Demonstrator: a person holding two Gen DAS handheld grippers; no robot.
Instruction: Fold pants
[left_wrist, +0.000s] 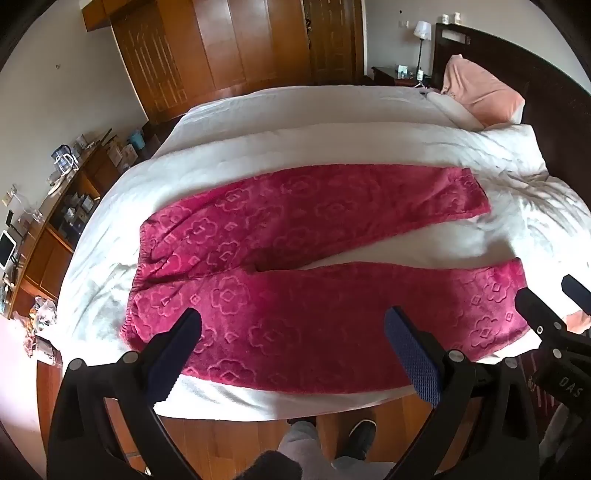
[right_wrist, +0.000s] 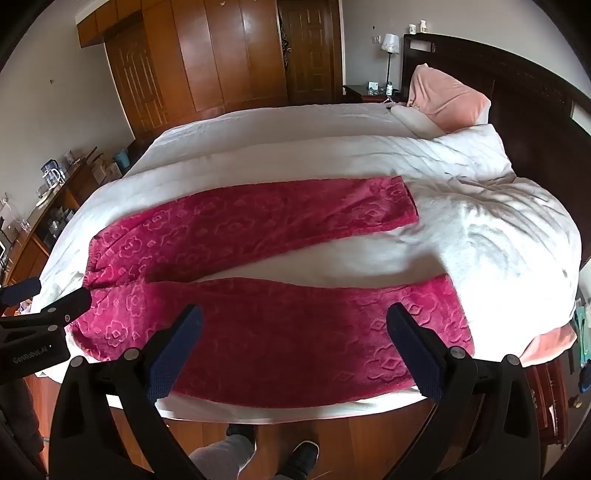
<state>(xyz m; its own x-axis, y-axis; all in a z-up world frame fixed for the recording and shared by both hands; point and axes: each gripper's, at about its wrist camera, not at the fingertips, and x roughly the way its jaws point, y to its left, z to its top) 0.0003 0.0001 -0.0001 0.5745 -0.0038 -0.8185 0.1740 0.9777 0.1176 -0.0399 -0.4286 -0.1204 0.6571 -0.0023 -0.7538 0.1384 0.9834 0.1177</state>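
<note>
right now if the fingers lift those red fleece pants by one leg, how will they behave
The red embossed fleece pants lie limp on the white quilt, so they would probably drape and sag. The plush pile looks grippy, unlikely to slip.

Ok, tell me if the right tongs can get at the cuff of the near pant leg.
Probably yes. The right tongs hang open above the near leg of the pants, and its cuff lies flat on the white duvet with nothing over it.

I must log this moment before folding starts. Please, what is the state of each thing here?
Pants: unfolded, flat on the bed, legs apart.
Left gripper: open, empty.
Right gripper: open, empty.
Pink pillow: propped against the headboard.
Wardrobe: doors closed.
</note>
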